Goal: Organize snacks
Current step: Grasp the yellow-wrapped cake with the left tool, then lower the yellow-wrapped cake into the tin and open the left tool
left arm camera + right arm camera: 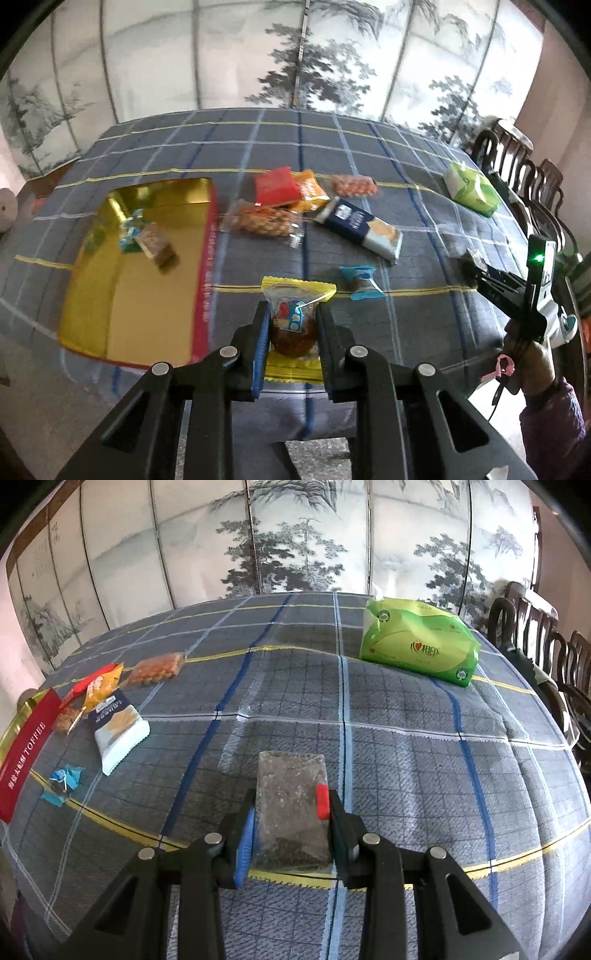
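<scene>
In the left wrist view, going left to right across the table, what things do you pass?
Gold tin → yellow-edged snack packet in the left gripper → blue-wrapped candy → navy cracker pack → green tissue pack → right gripper.

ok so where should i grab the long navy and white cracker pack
Across its narrow width near the middle of the navy and white cracker pack, coming from above. It lies flat and slanted on the tablecloth, so turn the jaws square to its long sides.

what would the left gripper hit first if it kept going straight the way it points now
Likely bare checked grey tablecloth, between the gold tray with red rim and the small blue-wrapped candy; depth is unclear. The left gripper holds a yellow-edged clear snack packet.
</scene>
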Motion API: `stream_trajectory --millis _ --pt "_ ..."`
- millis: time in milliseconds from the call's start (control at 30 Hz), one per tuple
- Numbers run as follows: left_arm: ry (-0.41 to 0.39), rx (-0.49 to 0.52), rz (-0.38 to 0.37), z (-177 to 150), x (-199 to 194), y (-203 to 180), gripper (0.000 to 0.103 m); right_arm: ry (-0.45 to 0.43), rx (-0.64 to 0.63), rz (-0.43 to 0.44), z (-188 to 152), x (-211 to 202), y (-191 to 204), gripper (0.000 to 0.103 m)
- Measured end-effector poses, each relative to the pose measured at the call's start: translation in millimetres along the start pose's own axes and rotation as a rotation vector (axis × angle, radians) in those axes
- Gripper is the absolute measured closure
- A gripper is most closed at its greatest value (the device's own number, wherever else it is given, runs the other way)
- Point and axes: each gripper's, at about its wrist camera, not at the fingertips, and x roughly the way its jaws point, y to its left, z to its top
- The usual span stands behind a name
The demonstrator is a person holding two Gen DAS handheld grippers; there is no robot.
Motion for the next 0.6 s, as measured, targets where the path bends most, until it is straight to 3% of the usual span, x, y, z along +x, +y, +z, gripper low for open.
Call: stream_trajectory --millis 600 --pt "-0.044 -0.091 0.123 5.6 -9.9 94.3 0.082 0.005 -0.028 -0.045 0.0 1.0 5.9 0.068"
